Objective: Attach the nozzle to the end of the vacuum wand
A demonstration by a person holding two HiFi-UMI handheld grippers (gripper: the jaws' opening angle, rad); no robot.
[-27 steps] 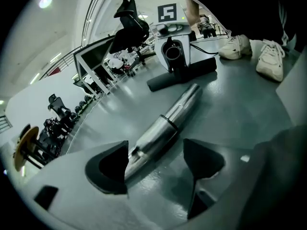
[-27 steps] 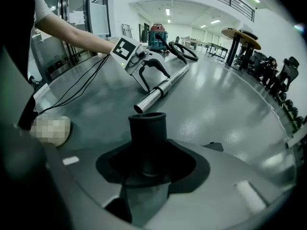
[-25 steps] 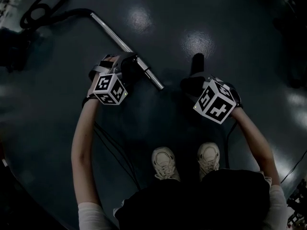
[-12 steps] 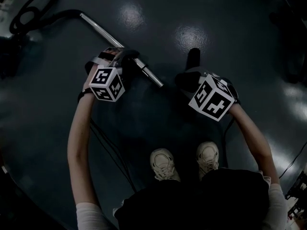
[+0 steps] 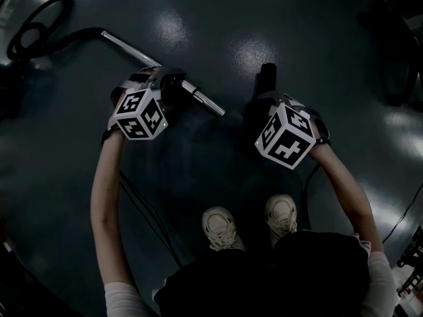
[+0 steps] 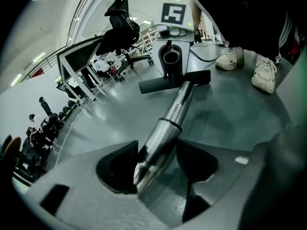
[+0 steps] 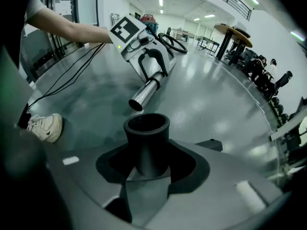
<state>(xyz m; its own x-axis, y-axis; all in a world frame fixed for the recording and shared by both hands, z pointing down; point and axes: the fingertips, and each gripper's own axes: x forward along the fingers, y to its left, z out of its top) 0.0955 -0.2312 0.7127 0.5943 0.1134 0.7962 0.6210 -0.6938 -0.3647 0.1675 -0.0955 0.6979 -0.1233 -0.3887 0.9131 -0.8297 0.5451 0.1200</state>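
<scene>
A silver vacuum wand (image 5: 198, 96) runs slantwise over the dark floor, its far end joining a black hose (image 5: 73, 32). My left gripper (image 5: 166, 84) has its jaws closing on the wand (image 6: 165, 123), which lies between the pads and touches both. The wand's open end (image 7: 136, 101) hangs just off the floor. My right gripper (image 5: 266, 105) is shut on the neck of the black nozzle (image 7: 146, 140), whose round mouth faces the wand's end with a short gap between. From the left gripper view the nozzle (image 6: 171, 57) and its flat foot (image 6: 172, 82) lie straight beyond the wand.
The hose coils (image 5: 36, 22) at the far left. Thin cables (image 5: 142, 210) trail over the floor below my left arm. My two shoes (image 5: 221, 228) stand at the bottom. An office chair (image 6: 120, 23) and desks stand farther off. A round table (image 7: 235, 32) is at the back.
The left jaws have closed in on the wand. Both grippers have shifted slightly left, and the wand has swung with the left one.
</scene>
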